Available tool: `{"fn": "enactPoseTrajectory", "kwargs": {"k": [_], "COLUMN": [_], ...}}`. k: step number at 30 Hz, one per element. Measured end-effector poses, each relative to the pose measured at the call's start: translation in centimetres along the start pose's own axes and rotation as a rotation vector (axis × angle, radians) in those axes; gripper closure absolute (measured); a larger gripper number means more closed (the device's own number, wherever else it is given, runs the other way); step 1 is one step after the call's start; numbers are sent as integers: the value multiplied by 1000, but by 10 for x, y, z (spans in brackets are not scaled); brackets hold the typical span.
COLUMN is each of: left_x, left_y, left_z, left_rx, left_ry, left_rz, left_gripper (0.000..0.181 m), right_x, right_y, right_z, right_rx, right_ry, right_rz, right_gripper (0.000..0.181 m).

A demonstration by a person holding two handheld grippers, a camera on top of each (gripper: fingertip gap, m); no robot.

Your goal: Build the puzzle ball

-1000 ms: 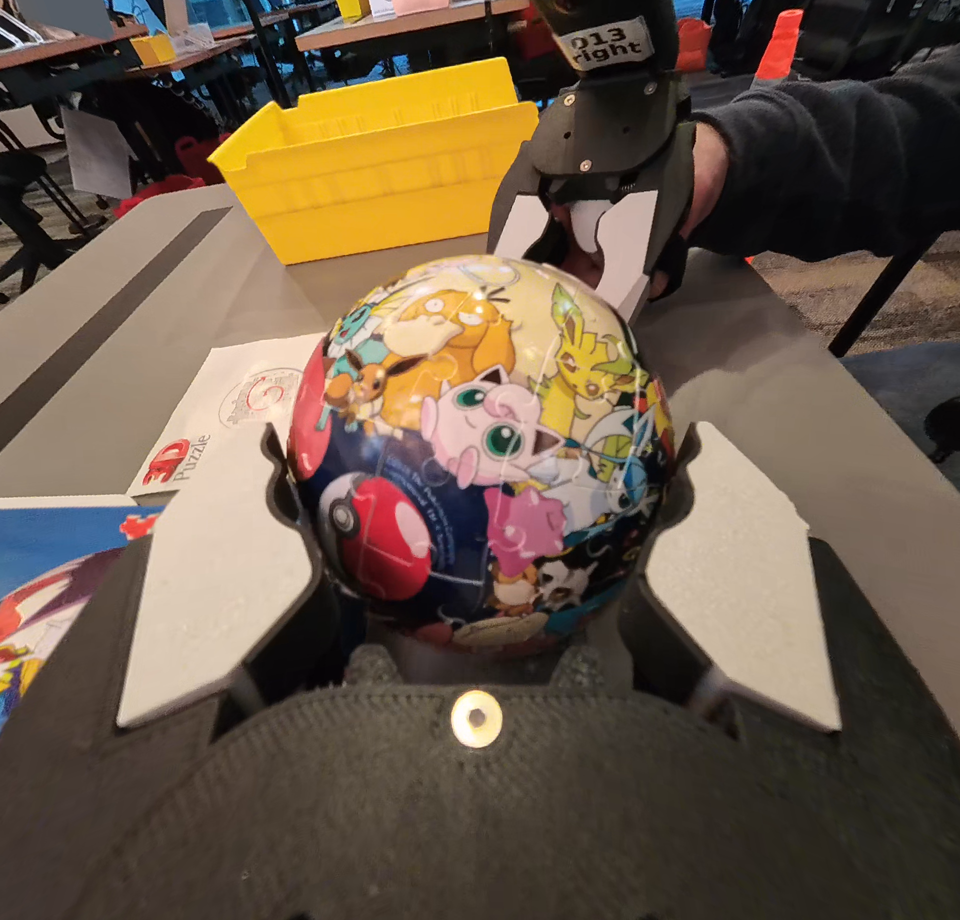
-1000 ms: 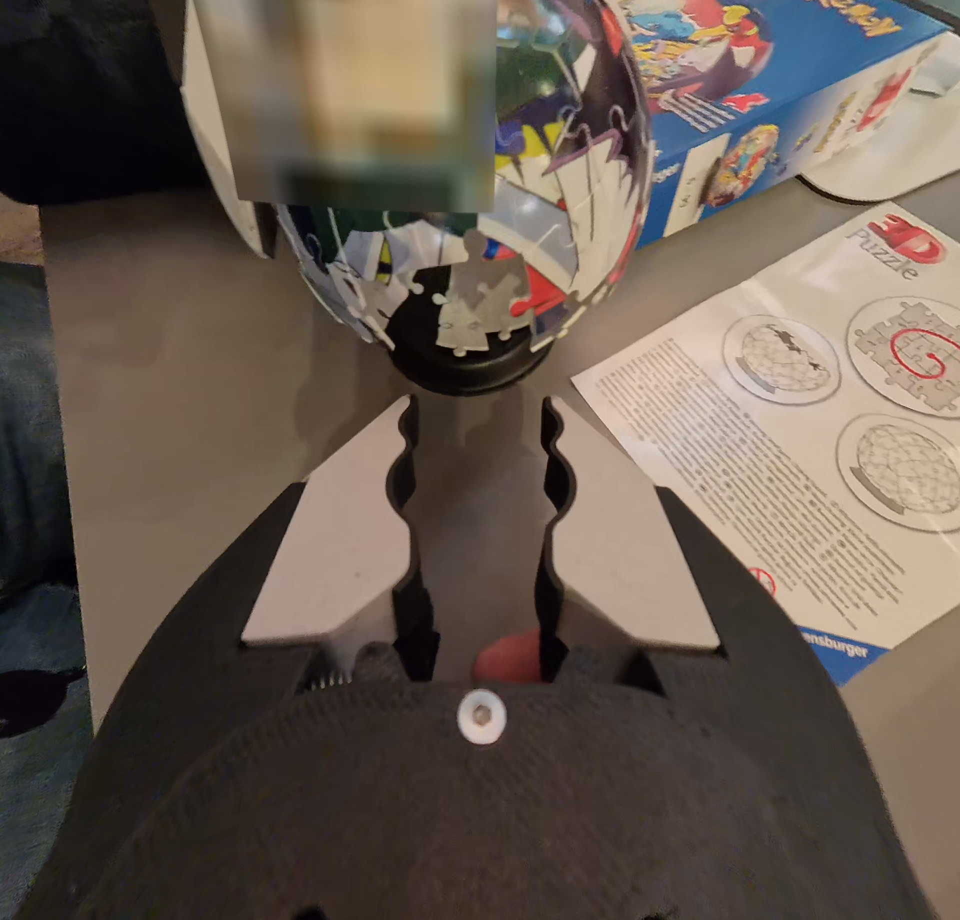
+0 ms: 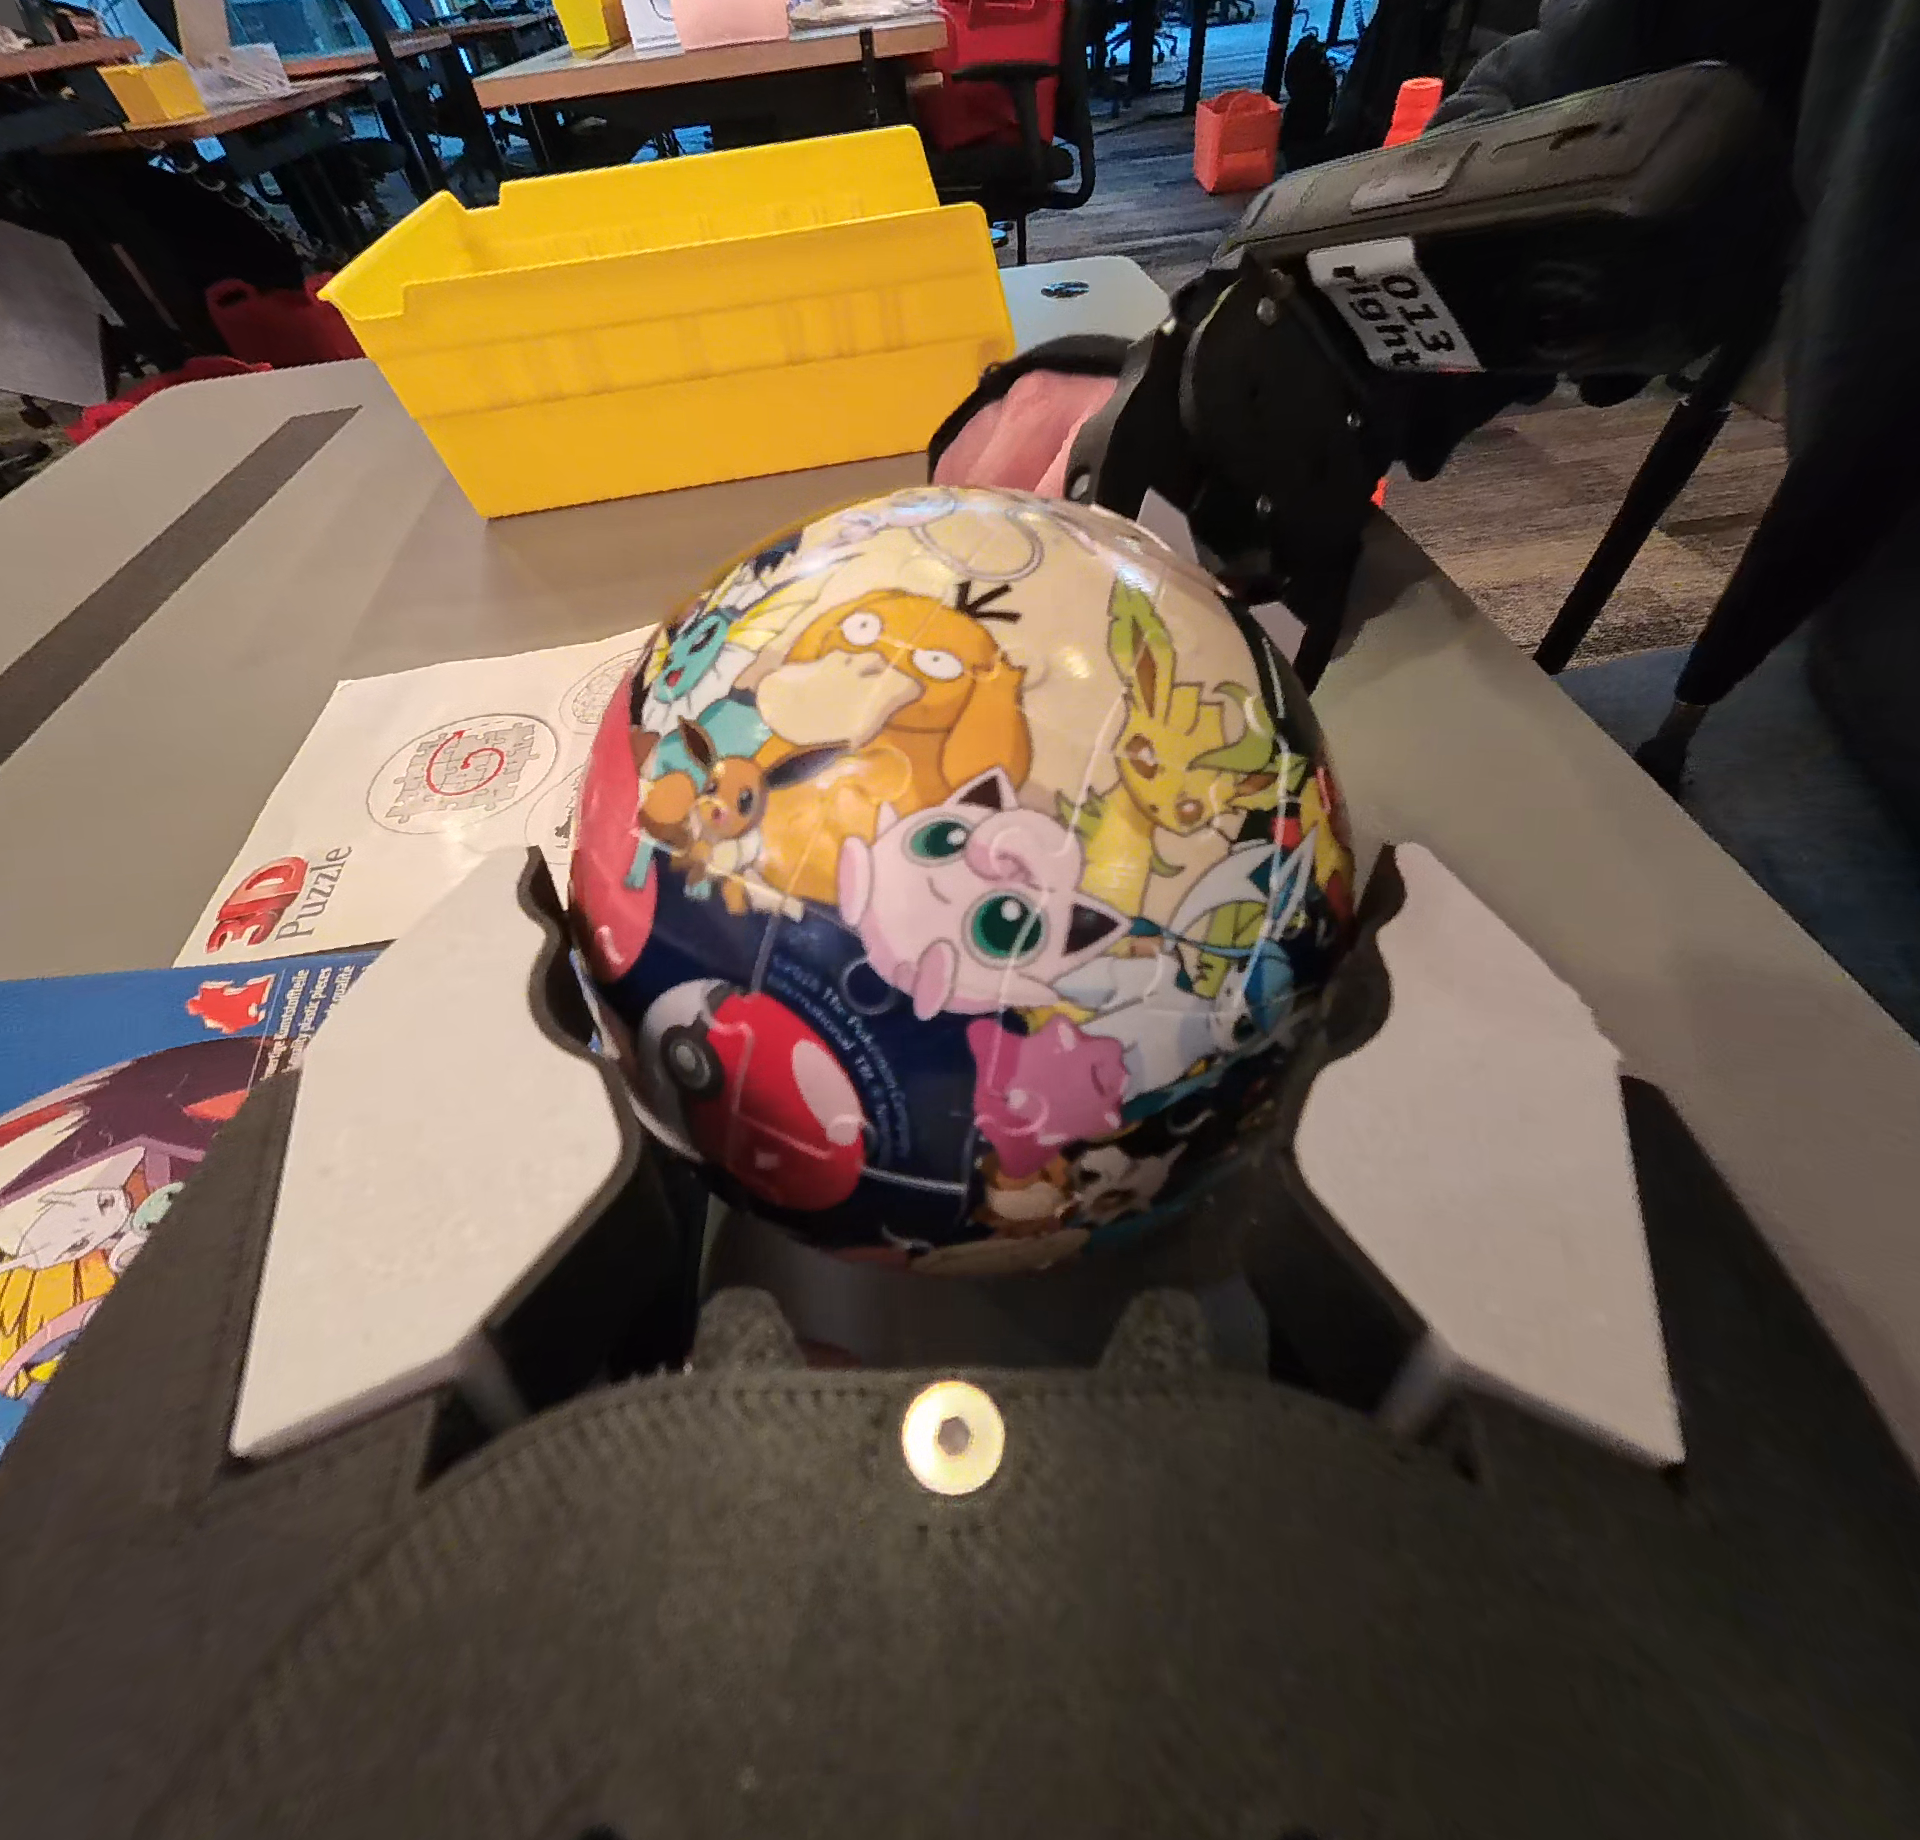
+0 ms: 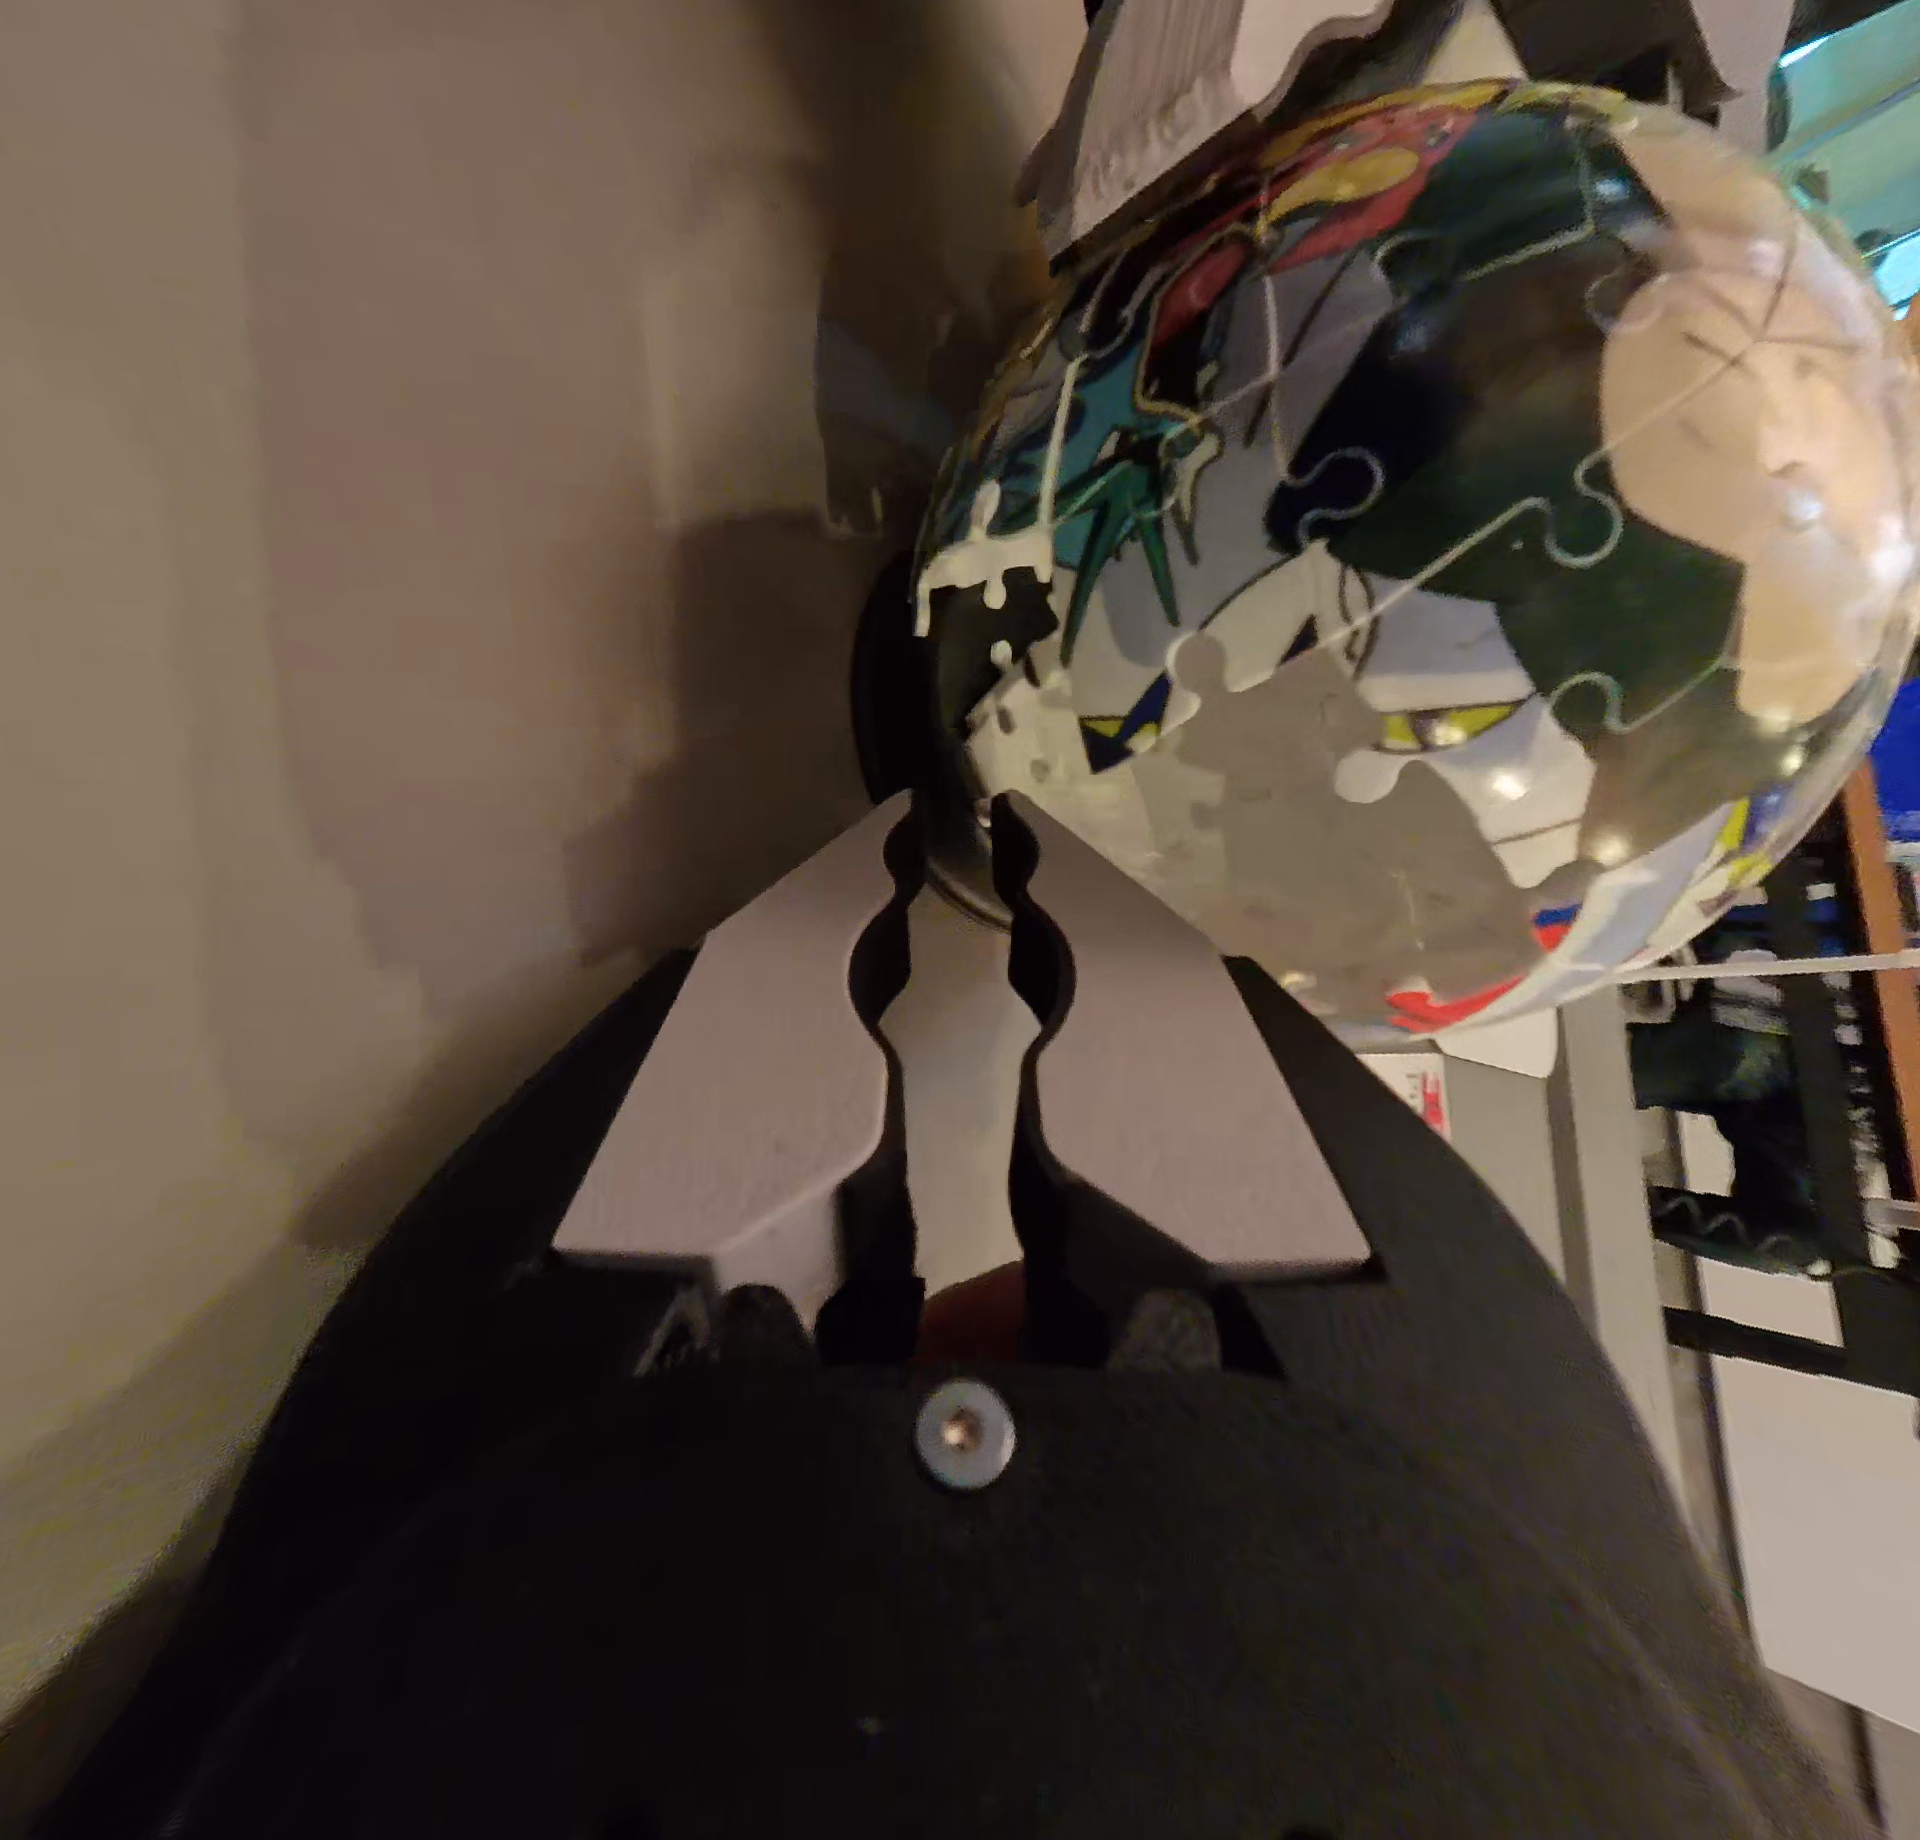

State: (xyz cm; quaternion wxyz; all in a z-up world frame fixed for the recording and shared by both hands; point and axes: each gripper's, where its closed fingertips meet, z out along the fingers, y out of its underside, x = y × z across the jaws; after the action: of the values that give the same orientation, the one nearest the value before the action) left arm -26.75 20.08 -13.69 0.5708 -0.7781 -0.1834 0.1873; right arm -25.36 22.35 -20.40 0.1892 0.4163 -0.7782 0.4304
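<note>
The puzzle ball (image 3: 961,855) is a glossy sphere printed with cartoon creatures and stands on a black stand (image 4: 894,689). My left gripper (image 3: 961,860) clasps the ball, with a white finger (image 3: 416,1115) against each side. The right wrist view shows the ball (image 4: 1403,543) from low down, with a small gap in its pieces just above the stand. My right gripper (image 4: 951,803), rolled on its side, is closed to a narrow slit with the stand's rim between its tips. In the left wrist view the right gripper's body (image 3: 1278,440) shows behind the ball; its tips are hidden.
A yellow bin (image 3: 675,367) stands at the back of the grey table (image 3: 208,595). An instruction sheet (image 3: 416,803) and a blue puzzle box (image 3: 104,1115) lie to the left. The table edge runs close on the right, and a person's dark sleeve (image 3: 1818,232) reaches in there.
The right gripper has rolled onto its side, dropped low to the stand and narrowed its jaws. The left gripper still holds the ball, which has turned slightly.
</note>
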Motion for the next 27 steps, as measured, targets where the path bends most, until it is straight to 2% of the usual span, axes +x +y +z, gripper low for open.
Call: {"fn": "enactPoseTrajectory", "kwargs": {"k": [3, 5, 13, 14, 20, 27], "left_x": [0, 1, 1, 1, 1, 1], "left_y": [0, 0, 0, 0, 0, 0], "left_z": [0, 0, 0, 0, 0, 0], "left_rx": [0, 0, 0, 0, -1, -1], "left_ry": [2, 2, 3, 4, 4, 5], "left_rz": [4, 4, 5, 5, 6, 7], "left_gripper": [43, 43, 43, 43, 43, 43], "right_x": [-1, 2, 3, 4, 3, 6], "right_y": [-1, -3, -4, -4, 5, 7], "right_z": [-1, -2, -5, -6, -8, -3], "right_rx": [26, 46, 74, 79, 41, 16], "right_ry": [-47, -51, -28, -23, -13, -3], "right_rz": [80, 110, 147, 163, 189, 119], "right_gripper": [173, 181, 181, 173, 161, 161]}}
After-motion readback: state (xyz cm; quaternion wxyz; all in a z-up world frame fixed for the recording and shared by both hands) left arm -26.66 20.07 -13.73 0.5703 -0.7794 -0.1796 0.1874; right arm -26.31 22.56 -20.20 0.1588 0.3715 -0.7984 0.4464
